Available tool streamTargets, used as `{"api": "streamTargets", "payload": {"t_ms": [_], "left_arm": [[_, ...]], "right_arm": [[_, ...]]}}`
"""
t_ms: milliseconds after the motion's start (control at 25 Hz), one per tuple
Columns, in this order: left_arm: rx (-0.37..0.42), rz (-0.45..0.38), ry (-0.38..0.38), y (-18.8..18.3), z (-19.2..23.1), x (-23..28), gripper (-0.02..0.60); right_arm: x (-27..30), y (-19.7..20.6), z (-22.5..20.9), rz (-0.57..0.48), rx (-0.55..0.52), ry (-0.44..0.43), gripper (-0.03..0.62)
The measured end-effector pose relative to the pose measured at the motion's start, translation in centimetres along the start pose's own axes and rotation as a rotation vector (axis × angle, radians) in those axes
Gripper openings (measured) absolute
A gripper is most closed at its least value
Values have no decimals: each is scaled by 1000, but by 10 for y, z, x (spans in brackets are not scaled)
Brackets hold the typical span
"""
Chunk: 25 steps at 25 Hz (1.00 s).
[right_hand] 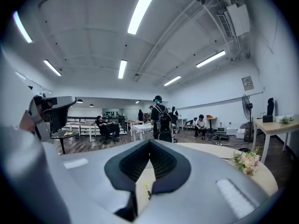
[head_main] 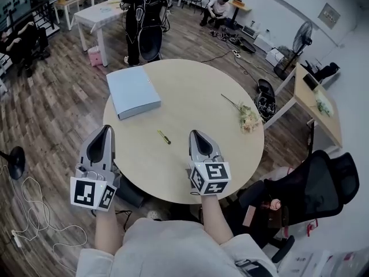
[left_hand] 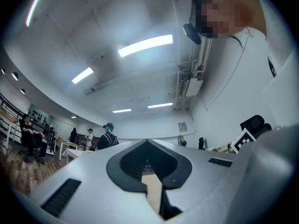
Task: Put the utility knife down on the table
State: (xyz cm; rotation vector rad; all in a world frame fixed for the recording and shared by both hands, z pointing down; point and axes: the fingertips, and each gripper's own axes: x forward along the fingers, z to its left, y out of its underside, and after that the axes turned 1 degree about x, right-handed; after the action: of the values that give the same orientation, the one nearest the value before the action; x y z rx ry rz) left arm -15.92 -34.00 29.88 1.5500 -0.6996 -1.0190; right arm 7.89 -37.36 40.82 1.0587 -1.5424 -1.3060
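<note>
- We are holding the left gripper (head_main: 106,130) at the near-left edge of the round table (head_main: 196,85). Its own view is showing the two jaws closed together at their tips, with nothing between them.
- We are holding the right gripper (head_main: 192,134) over the near part of the tabletop, its jaws likewise meeting at the tips and gripping nothing.
- The utility knife (head_main: 164,137), slim and yellow-green, is lying flat on the table between the two grippers. It is touching neither and is nearer the right one; the right gripper view is showing it through the slot below the jaw tips.
- A pale blue flat box (head_main: 133,91) is resting on the far-left part of the table, and a flower sprig (head_main: 247,118) is lying near the right rim.
- A person with a backpack (head_main: 147,16) is standing beyond the table.
</note>
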Motion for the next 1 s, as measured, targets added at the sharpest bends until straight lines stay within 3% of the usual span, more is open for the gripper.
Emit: {"api": "streamTargets", "payload": {"t_ms": [520,1000], "left_arm": [[-20,-46,54,-17,-7,-8,8],[-22,-73,67,-26,-24,-10,8]], "right_arm": [[-55,-55,11,-141,-48,65,11],[-90,-69,6,-194,-82,92,11]]}}
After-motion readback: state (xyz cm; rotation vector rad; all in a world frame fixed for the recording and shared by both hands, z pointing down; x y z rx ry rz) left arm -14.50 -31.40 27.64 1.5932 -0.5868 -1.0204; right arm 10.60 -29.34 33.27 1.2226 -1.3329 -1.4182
